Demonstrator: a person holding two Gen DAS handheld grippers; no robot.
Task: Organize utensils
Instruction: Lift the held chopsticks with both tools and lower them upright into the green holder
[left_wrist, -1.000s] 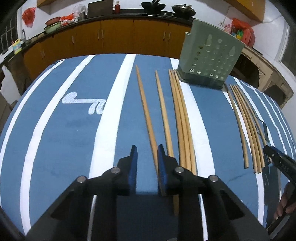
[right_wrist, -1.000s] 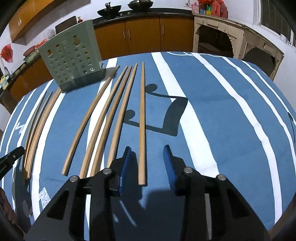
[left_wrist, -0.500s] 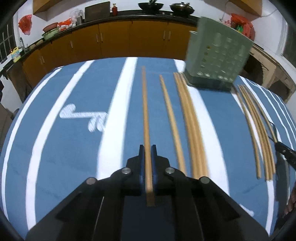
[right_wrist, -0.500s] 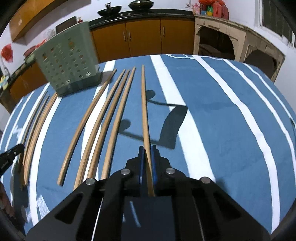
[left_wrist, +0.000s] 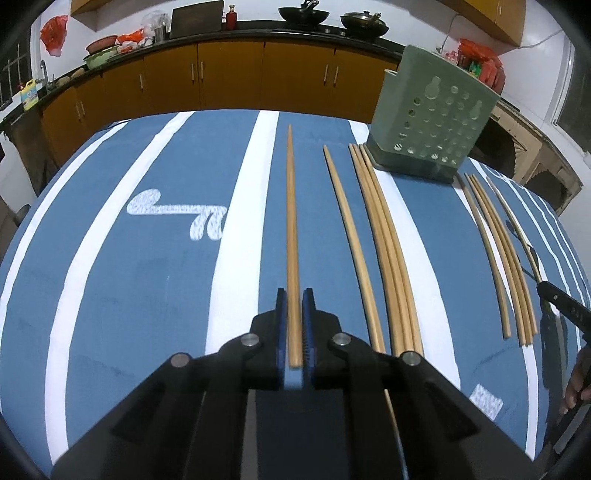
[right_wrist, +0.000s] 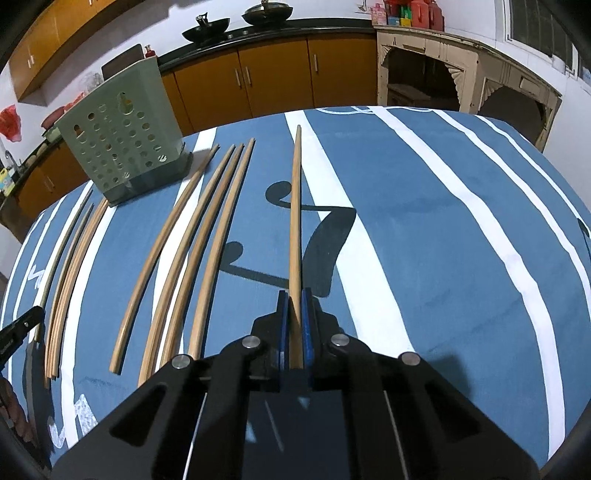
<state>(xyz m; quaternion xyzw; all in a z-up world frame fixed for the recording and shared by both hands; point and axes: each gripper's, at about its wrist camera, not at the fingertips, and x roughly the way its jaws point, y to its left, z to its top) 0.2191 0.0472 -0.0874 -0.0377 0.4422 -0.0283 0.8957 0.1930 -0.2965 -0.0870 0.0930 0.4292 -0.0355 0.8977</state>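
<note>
Chopsticks, long and of pale tapered wood, are gripped one per claw: the left gripper (left_wrist: 294, 325) is clenched on the thick end of a single wooden chopstick (left_wrist: 291, 229) whose tip points to 12 o'clock, and the right gripper (right_wrist: 293, 325) likewise grasps its own wooden chopstick (right_wrist: 295, 218), which appears raised off the blue cloth with white stripes (right_wrist: 424, 229), judging by the shadow beneath it. The sage-green perforated plastic utensil holder (left_wrist: 432, 122) stands at 1 o'clock in the left wrist view and at 11 o'clock in the right wrist view (right_wrist: 122, 144). Loose chopsticks lie between the two held ones, in a left group (left_wrist: 388, 251) and a right group (right_wrist: 192, 251), both near the holder's base. The step in hand is probably the carry to the holder. Good practice: lift each stick fully clear before swinging, tilt it tip-down over the holder's open top, and keep the two long sticks from crossing or sweeping the loose ones.
</note>
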